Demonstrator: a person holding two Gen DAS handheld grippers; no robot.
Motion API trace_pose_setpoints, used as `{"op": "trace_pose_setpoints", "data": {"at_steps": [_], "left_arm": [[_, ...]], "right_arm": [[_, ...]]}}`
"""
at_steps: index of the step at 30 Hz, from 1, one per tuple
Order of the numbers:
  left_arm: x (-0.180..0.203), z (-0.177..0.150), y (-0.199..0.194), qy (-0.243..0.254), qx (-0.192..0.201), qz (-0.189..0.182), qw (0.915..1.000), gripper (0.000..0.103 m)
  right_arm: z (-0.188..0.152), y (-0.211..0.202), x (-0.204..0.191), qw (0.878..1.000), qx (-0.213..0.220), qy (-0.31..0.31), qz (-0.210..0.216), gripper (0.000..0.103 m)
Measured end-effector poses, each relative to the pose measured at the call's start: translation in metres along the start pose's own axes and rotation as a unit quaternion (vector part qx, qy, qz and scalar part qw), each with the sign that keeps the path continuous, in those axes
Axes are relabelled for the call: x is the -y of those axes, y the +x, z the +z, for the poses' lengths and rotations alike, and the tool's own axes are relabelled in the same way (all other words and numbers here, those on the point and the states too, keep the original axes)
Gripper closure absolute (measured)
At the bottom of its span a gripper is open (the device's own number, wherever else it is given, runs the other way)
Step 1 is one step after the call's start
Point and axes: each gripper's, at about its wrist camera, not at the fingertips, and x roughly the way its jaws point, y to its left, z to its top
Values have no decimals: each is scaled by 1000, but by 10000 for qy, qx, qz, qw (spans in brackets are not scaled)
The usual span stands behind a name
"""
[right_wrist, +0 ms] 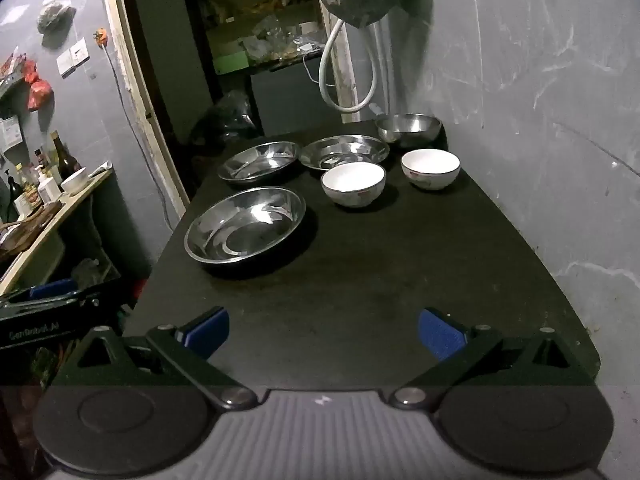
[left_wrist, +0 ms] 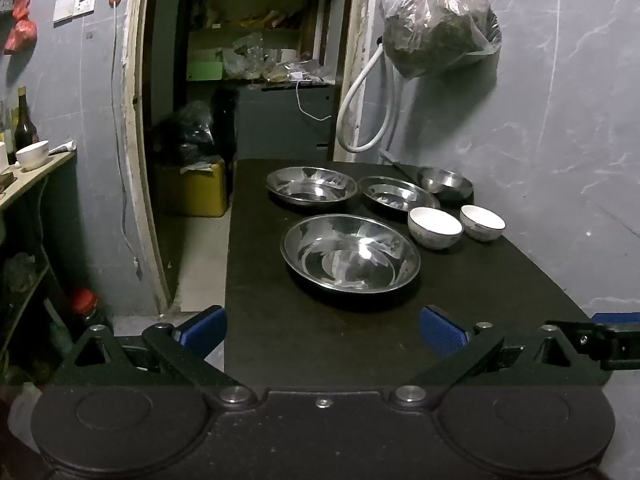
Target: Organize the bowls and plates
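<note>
On the black table (left_wrist: pixel 320 340) stand three steel plates: a large near one (left_wrist: pixel 350 254) (right_wrist: pixel 245 225), a far left one (left_wrist: pixel 311 185) (right_wrist: pixel 259 160) and a far middle one (left_wrist: pixel 398 194) (right_wrist: pixel 344 152). A steel bowl (left_wrist: pixel 445 183) (right_wrist: pixel 408 127) stands at the back by the wall. Two white bowls (left_wrist: pixel 435 227) (left_wrist: pixel 482 222) stand right of the plates; in the right wrist view they are at the middle (right_wrist: pixel 353 183) and right (right_wrist: pixel 430 168). My left gripper (left_wrist: pixel 322 330) is open and empty over the near table edge. My right gripper (right_wrist: pixel 323 332) is open and empty over the near table.
The grey wall (right_wrist: pixel 560 120) runs along the table's right side. A plastic bag (left_wrist: pixel 440 20) and a white hose (left_wrist: pixel 360 120) hang behind the table. A doorway with a yellow bin (left_wrist: pixel 192 192) lies left. A shelf with bottles and a white bowl (left_wrist: pixel 32 155) stands at far left.
</note>
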Motion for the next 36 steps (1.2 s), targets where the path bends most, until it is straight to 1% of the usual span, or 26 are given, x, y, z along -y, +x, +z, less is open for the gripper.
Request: {"op": "trace_pose_setpoints", "data": {"at_steps": [4, 7, 10, 36], "left_arm": [[0, 0, 1, -1, -27, 10, 10000, 1], [1, -1, 0, -12, -19, -48, 10000, 1], [0, 1, -3, -2, -17, -87, 10000, 1], [-3, -2, -5, -13, -31, -133, 9999, 1]], "right_arm": [[-2, 0, -1, 10000, -22, 14, 32, 0], [-2, 1, 0, 10000, -16, 5, 34, 0], [4, -6, -2, 10000, -11, 9, 28, 0], [3, -9, -8, 9999, 80, -48, -77, 0]]}}
